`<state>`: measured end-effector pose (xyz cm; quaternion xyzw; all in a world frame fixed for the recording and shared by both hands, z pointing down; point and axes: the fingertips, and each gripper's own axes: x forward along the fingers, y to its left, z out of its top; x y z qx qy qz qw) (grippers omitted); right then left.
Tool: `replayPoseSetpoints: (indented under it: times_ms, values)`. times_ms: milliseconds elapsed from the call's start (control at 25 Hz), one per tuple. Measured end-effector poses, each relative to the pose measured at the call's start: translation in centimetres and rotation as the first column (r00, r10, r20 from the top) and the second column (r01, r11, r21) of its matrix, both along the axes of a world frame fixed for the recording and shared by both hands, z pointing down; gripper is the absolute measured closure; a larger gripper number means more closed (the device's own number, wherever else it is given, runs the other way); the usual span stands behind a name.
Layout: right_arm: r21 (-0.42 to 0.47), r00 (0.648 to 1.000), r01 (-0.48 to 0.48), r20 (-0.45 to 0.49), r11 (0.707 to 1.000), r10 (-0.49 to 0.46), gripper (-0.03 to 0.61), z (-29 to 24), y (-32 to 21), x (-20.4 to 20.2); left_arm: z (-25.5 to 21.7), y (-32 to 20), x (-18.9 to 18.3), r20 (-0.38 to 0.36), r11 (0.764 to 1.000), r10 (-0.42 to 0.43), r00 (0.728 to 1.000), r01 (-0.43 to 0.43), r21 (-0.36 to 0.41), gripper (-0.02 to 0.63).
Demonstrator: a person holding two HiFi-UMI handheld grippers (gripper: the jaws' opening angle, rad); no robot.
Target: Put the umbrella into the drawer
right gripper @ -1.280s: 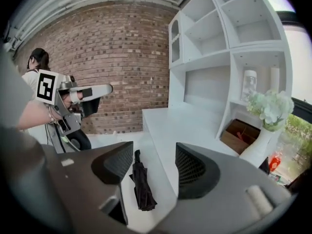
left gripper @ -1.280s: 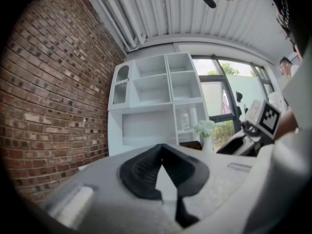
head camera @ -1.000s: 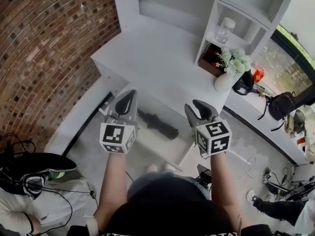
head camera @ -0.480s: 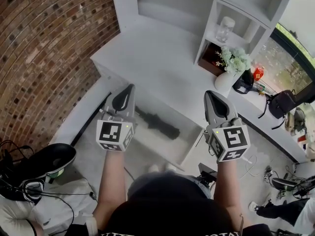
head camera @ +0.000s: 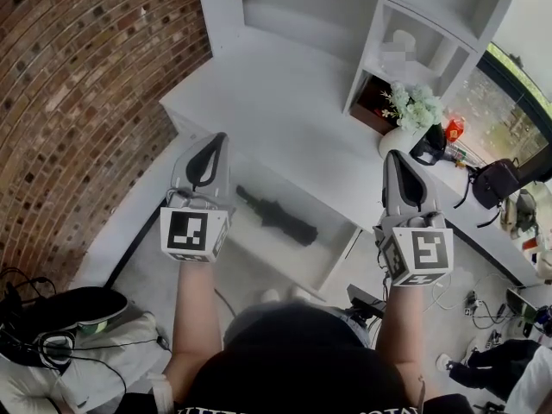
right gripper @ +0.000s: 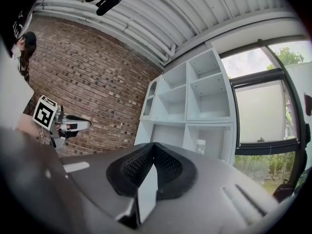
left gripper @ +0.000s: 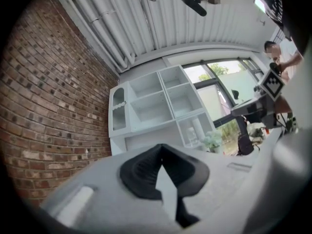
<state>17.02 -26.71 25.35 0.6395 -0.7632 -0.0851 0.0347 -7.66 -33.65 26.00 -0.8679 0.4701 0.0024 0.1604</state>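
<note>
**Umbrella in the drawer, both my grippers up and empty**

Looking down now: the black folded umbrella (head camera: 276,216) lies flat in the open white drawer (head camera: 267,247), set slantwise across it, one end toward the brick side and the other toward the window side. It rests on the drawer's floor, touching neither of my tools.

My left gripper (head camera: 211,145) hangs above the drawer's left edge. From my head it sits just left of the umbrella's nearer end, but clear of it, with nothing in its grasp. Along its own camera I see the left gripper (left gripper: 162,155) with its dark ribbed pads brought together at the tips. Nothing sits between them, and only the tall white shelf unit (left gripper: 156,104) and the red brick wall (left gripper: 44,106) show beyond.

My right gripper (head camera: 397,164) is out over the white cabinet top (head camera: 276,102), to the right of the drawer and well apart from the umbrella. So the umbrella lies low between my two hands, closer to the left one. In its own view the right gripper (right gripper: 152,152) has its pads pressed closed on each other, empty, facing the same white shelves (right gripper: 195,96).

Off to my right a white vase of pale flowers (head camera: 405,115) stands on the cabinet top near the right gripper's tip, not touching it. A black bag (head camera: 493,184) rests beyond it by the window.
</note>
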Motion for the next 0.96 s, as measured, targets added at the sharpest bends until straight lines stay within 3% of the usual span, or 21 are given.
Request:
replayPoseSetpoints:
  times_ms: [480,720,960]
  values:
    - [0.012,0.999,-0.003,-0.051,1.000,0.004,0.574,-0.5,0.3,-0.5,-0.5,-0.1,0.2,0.007,1.000,0.003,1.000,-0.003,0.017,0.614]
    - [0.029,0.992,-0.018,-0.123,0.999,0.022,0.574,-0.8,0.4,-0.3,-0.9,0.1,0.3,0.019,0.999,0.000,1.000,-0.001,0.036,0.614]
    - [0.024,0.997,-0.037,-0.074,0.999,0.038,0.574,-1.5,0.6,0.1,-1.5,0.6,0.4,0.042,0.999,-0.002,0.999,0.000,0.041,0.614]
